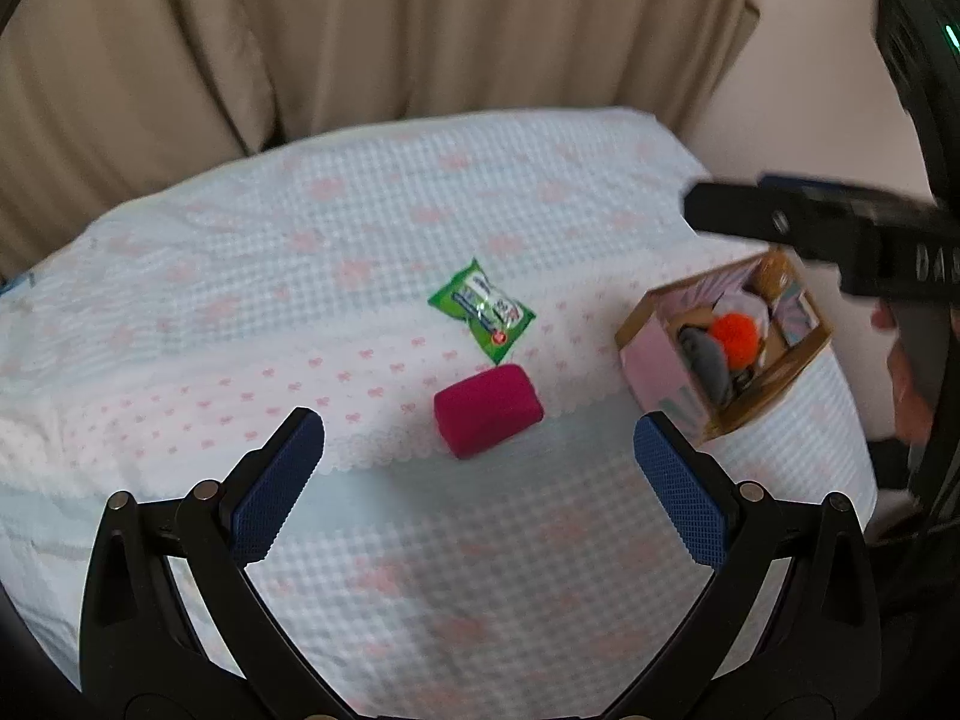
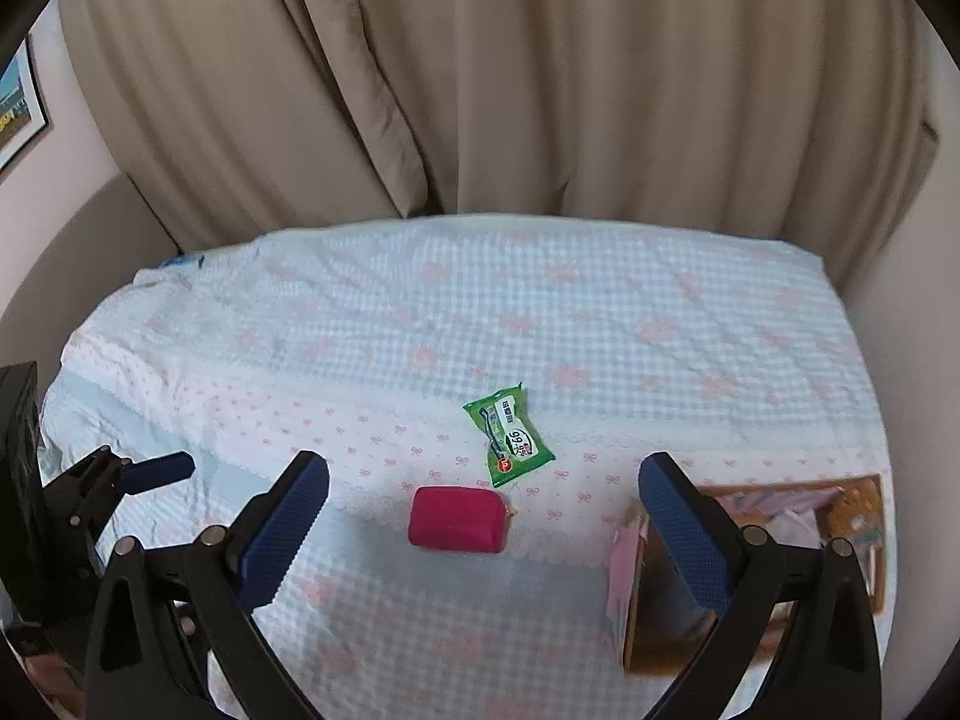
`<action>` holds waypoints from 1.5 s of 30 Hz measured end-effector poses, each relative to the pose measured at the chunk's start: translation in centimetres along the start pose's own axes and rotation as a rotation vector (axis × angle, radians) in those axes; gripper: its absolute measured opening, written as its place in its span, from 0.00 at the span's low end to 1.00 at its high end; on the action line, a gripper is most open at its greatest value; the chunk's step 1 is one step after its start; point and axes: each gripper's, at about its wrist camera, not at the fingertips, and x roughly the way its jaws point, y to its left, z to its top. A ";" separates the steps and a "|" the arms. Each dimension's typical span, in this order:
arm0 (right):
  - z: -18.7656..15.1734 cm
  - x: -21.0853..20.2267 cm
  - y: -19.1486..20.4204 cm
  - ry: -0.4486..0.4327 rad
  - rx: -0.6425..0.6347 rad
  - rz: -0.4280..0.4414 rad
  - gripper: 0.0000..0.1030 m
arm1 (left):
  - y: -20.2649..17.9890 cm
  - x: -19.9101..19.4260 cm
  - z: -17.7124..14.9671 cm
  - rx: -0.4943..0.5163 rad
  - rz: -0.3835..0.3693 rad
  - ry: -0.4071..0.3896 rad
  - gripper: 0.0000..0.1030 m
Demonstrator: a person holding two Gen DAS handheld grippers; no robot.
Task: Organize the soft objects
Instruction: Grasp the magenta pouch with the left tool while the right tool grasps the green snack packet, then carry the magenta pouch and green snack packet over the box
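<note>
Magenta pouch [image 1: 488, 410] lies on the bedspread [image 1: 360, 228] ahead of both grippers' spread, empty fingers [image 1: 276, 480].

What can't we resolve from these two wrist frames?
- Cardboard box contents, right wrist view: the right gripper finger covers the interior; the frame edge cuts the box.
- Box items, left wrist view: only an orange pompom and a grey item read; the rest is blurred.
- Green wipes packet: small print is illegible.
- Right gripper, left wrist view: its jaw gap cannot be seen.
- Red pouch: closure unclear.
</note>
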 end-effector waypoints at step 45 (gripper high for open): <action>-0.6 34.0 -2.3 0.506 -0.279 0.117 0.39 | -2.2 27.5 -3.4 0.614 -0.140 0.300 0.58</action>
